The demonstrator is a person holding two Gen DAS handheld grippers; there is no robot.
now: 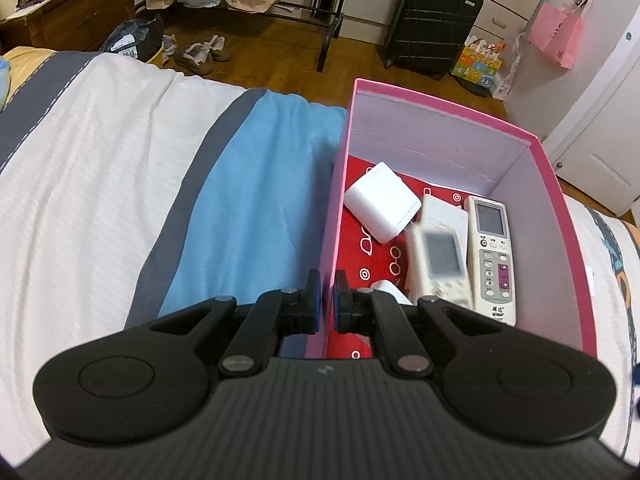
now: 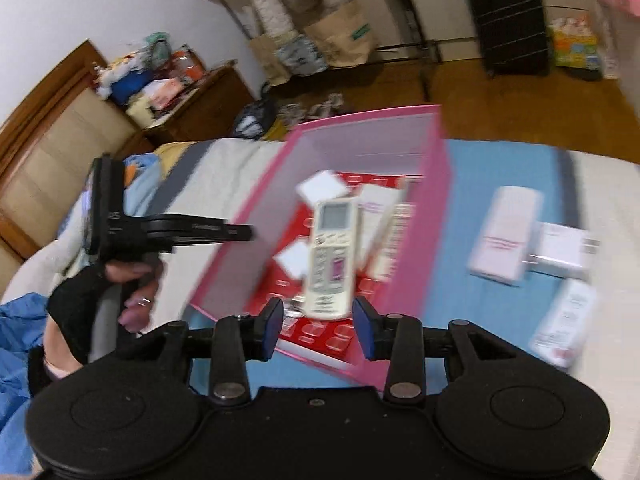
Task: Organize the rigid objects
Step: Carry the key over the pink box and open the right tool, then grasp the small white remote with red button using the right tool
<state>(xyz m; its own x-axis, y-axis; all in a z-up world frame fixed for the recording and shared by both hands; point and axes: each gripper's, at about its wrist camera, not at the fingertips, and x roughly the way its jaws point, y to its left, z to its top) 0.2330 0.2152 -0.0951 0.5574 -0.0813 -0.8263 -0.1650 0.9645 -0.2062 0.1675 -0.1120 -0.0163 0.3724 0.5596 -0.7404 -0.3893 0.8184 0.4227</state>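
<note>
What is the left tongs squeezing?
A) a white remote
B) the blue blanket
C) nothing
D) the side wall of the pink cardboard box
D: the left tongs pinch the near wall of the pink cardboard box, one pad on each side.

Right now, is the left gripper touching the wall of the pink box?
Touching. In the left wrist view, the left gripper is closed on the near wall of the pink box, one fingertip outside and one inside, with no gap visible.

Home bedroom: bed [image 1: 100, 152], suitcase [image 1: 432, 20], shoes [image 1: 204, 54] on wood floor.
</note>
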